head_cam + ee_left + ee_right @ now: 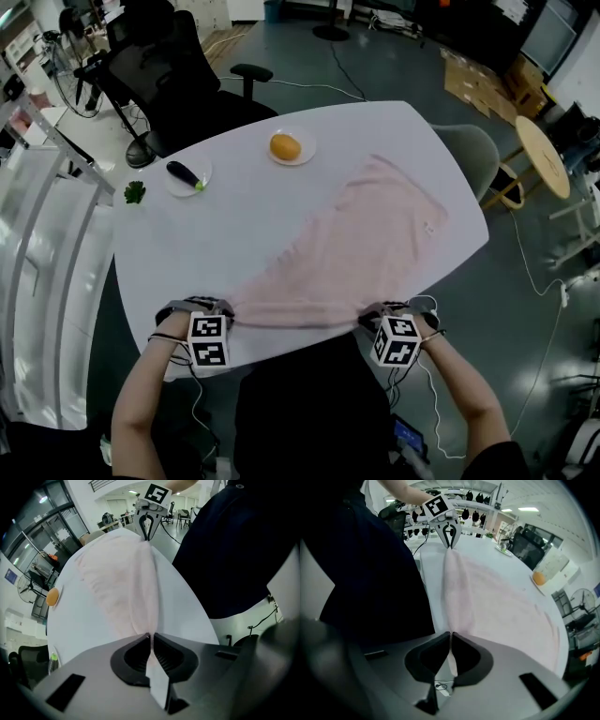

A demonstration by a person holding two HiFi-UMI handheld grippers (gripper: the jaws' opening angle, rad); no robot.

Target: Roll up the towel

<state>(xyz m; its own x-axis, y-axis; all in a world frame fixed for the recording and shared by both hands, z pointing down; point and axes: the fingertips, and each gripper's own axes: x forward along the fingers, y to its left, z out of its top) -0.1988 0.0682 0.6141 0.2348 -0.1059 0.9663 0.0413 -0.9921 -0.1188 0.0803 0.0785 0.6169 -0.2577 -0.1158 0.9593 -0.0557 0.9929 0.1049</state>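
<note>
Clamped shut on the towel [356, 234] at both near corners, with left hand-held gripper [228, 315] and right hand-held gripper [367, 319]. Could roll crooked if turned unevenly, or slip from so thin a pinch. Spread flat on the tabletop [234, 234], centre frame, lengthwise from bottom edge toward upper right.

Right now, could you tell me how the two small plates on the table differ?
The right plate holds a round orange fruit; the left plate holds a long dark vegetable. The right plate sits near the towel; the left plate sits by the table's edge. Both are small and white.
</note>
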